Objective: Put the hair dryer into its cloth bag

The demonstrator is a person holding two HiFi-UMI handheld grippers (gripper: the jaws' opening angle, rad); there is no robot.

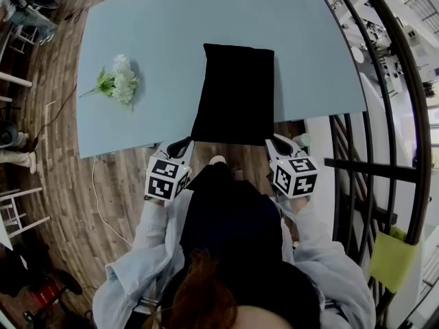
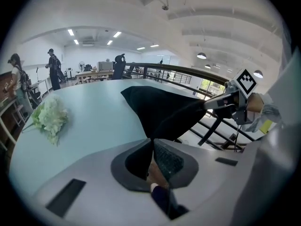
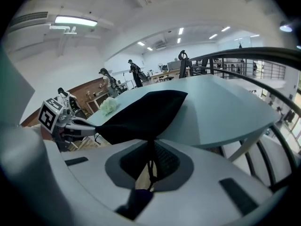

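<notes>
Head view: black cloth bag (image 1: 236, 91) lies on the table (image 1: 158, 33); its contents cannot be seen.
Left gripper (image 1: 180, 147) and right gripper (image 1: 280, 144) each pinch a near bag corner at the table's front edge. Flowers (image 1: 120, 81) lie well left, open tabletop lies beyond, and a railing (image 1: 384, 115) stands at right.

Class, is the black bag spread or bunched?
Spread out: black bag lies flat on the table, left gripper and right gripper pinching its corners.

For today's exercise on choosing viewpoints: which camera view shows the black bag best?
The head view: the whole bag is seen from above on the table, its near corners pinched by the left gripper and right gripper. Each gripper view shows it foreshortened from one corner.
</notes>
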